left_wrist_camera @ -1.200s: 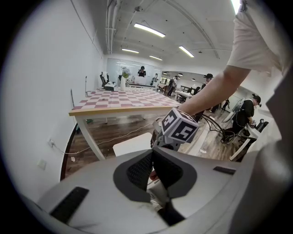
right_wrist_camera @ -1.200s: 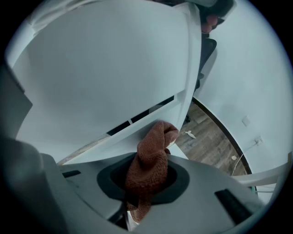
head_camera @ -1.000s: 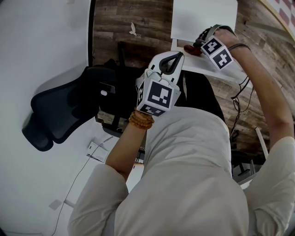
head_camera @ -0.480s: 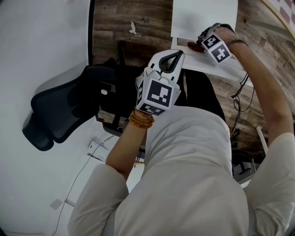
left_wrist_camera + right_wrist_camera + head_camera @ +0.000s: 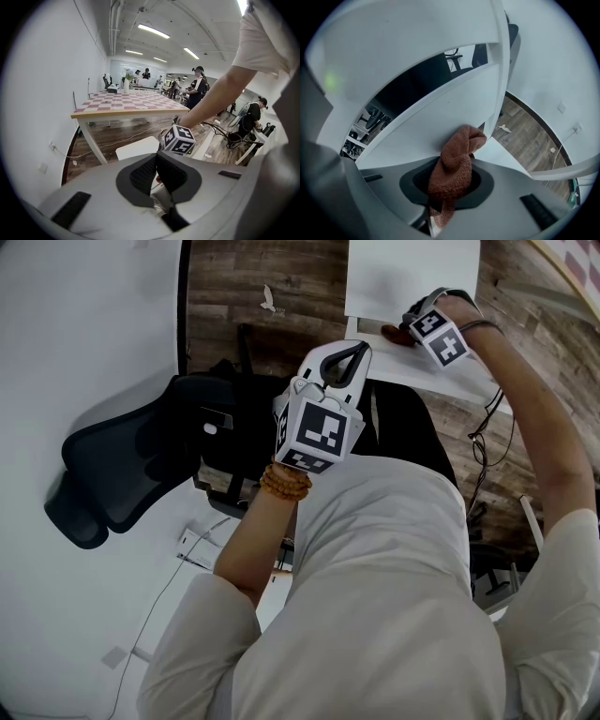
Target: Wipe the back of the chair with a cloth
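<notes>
Wood floor (image 5: 281,277) room. Cloth (image 5: 457,164) is pinched in your right tongs (image 5: 403,326), its bunched end touching the white chair back (image 5: 440,122) at far right. Left tongs (image 5: 157,161) closed, empty, near your chest. Wiping step looks in hand; next, drag the cloth along the back, keeping pressure.

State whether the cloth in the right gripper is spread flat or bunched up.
Bunched up: the cloth is a crumpled wad clamped in the right gripper, not spread.

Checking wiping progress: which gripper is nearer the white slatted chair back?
Right. The right gripper holds its rust-brown knitted cloth at the white chair back; the left gripper hangs apart, nearer the person's body.
</notes>
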The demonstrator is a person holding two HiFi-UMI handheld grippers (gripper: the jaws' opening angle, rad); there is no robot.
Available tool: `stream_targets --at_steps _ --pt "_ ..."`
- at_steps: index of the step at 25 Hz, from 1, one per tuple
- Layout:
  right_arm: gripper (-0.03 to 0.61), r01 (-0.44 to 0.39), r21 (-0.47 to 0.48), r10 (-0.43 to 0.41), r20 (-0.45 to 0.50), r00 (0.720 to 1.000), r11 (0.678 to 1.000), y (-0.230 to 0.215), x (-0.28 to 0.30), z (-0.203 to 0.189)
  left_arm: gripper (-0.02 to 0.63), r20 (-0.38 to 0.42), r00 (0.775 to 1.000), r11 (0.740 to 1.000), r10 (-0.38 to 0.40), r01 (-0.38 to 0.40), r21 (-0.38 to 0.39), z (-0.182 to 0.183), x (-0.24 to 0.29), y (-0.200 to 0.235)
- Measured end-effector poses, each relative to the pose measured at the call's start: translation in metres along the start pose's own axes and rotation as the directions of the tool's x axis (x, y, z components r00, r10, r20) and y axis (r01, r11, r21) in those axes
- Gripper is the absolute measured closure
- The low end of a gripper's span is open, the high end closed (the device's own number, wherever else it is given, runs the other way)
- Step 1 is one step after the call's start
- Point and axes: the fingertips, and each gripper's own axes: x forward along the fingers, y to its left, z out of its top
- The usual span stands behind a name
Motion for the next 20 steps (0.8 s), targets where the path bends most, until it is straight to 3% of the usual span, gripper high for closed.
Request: stream_targets --at_steps 20 --pt "0.491 0.052 -0.071 -0.048 0.066 0.997 0.996 0.024 -0.077 0.037 0.58 -0.004 1.0 1.0 -0.001 0.001 -0.005 -0.003 0.001 0.0"
